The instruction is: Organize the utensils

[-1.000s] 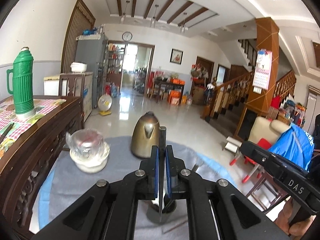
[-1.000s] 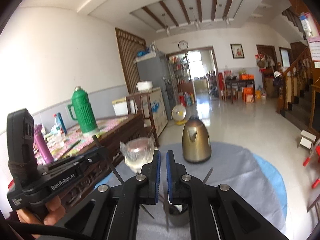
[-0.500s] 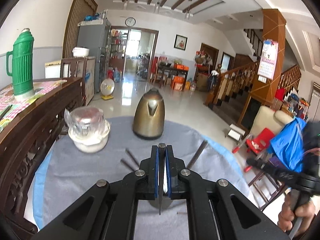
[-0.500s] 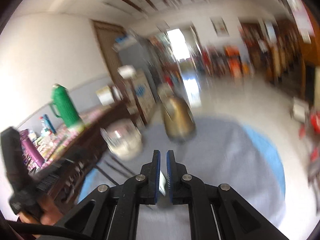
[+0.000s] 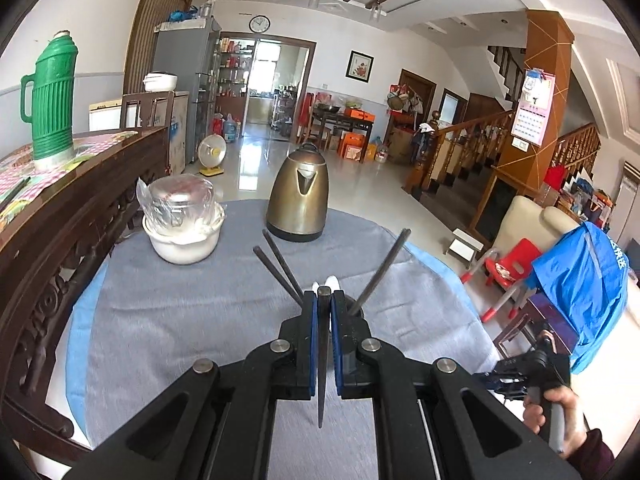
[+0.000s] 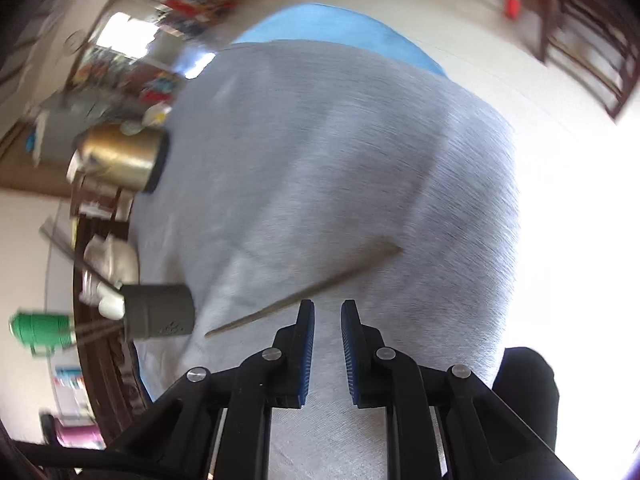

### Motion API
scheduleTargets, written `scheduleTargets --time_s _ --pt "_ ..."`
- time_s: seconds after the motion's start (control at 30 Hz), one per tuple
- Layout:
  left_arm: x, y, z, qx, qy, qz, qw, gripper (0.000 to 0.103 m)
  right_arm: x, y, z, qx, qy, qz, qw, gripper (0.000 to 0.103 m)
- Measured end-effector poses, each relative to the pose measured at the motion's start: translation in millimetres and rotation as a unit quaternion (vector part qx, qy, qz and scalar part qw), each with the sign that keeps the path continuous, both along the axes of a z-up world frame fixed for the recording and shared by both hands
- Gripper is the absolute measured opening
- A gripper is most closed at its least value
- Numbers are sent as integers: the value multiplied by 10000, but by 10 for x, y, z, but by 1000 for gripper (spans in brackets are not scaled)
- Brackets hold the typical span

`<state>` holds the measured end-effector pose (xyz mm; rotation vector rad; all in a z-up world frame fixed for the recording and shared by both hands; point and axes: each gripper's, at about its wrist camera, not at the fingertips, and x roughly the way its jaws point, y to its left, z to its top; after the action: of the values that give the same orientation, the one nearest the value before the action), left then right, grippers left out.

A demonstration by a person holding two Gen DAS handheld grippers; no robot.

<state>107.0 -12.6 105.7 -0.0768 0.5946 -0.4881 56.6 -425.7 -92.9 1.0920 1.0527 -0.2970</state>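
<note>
My left gripper [image 5: 324, 300] is shut on a dark chopstick [image 5: 321, 380] that stands upright between its pads. Just behind it, mostly hidden, is the holder cup with dark chopsticks [image 5: 280, 266] and white spoon ends [image 5: 332, 280] sticking out. In the blurred, rolled right wrist view the grey holder cup [image 6: 158, 312] sits at the left. A lone chopstick [image 6: 304, 292] lies on the grey cloth [image 6: 320, 140] just ahead of my right gripper [image 6: 326, 308]. Its jaws are opening, with nothing between them.
A brass kettle [image 5: 300, 200] and a white bowl with a plastic-wrapped glass [image 5: 182, 220] stand at the back of the round table. A dark wooden sideboard [image 5: 60, 248] with a green thermos [image 5: 52, 92] borders the left. A person's hand [image 5: 548, 412] is at lower right.
The right gripper swung down from high over the table, rolled over, and parted its jaws above the cloth. The left gripper sank a little with its chopstick toward the holder.
</note>
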Motion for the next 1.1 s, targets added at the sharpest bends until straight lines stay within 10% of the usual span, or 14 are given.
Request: scheduleTargets --time_s 0.47,0.87,1.1 --pt "-151 101 -162 -95 178 -71 9998 7 142 -203 -263 256 389 -951 9944 22" --pt "-159 124 -176 -132 158 -64 9998 7 871 204 -39 -2050 1459 -67 9678 24" --pt "-187 150 -156 -98 138 -34 9999 7 951 413 -42 -2631 1162 237 9574 9"
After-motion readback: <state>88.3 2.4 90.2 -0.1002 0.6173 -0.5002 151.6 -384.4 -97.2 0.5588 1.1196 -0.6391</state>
